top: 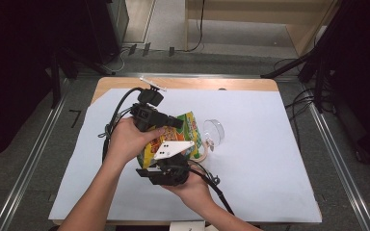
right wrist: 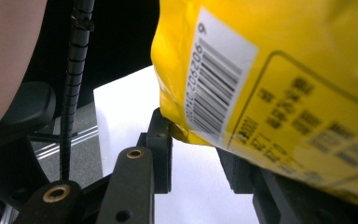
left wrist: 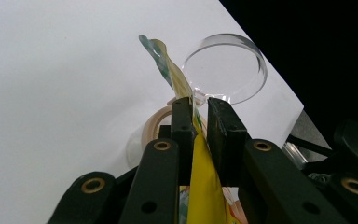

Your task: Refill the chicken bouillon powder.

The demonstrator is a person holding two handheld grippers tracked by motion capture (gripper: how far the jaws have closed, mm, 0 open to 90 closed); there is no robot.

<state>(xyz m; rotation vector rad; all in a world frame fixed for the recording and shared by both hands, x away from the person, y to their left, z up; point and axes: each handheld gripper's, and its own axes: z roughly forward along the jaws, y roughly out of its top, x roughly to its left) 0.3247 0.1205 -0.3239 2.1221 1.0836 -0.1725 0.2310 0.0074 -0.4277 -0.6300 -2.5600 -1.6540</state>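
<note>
A yellow and green snack bag [top: 189, 126] is held up over the middle of the white-covered table [top: 265, 163]. My left gripper [top: 177, 122] comes in from the left. In the left gripper view its jaws [left wrist: 199, 105] are shut on the bag's thin sealed edge [left wrist: 204, 186], which runs up past the tips. My right gripper [top: 171, 166] sits below the bag, under its grey plate. In the right gripper view [right wrist: 196, 135] the bag's back with the barcode [right wrist: 284, 70] lies over the right jaw. Its lower corner sits between the tips against the left jaw.
A clear round dish [top: 215, 130] [left wrist: 256, 60] stands just right of the bag. A beige tape roll [top: 204, 154] [left wrist: 150, 127] lies beside it. The wooden table edge [top: 197, 83] runs along the far side, with dark stands and cables on the floor around.
</note>
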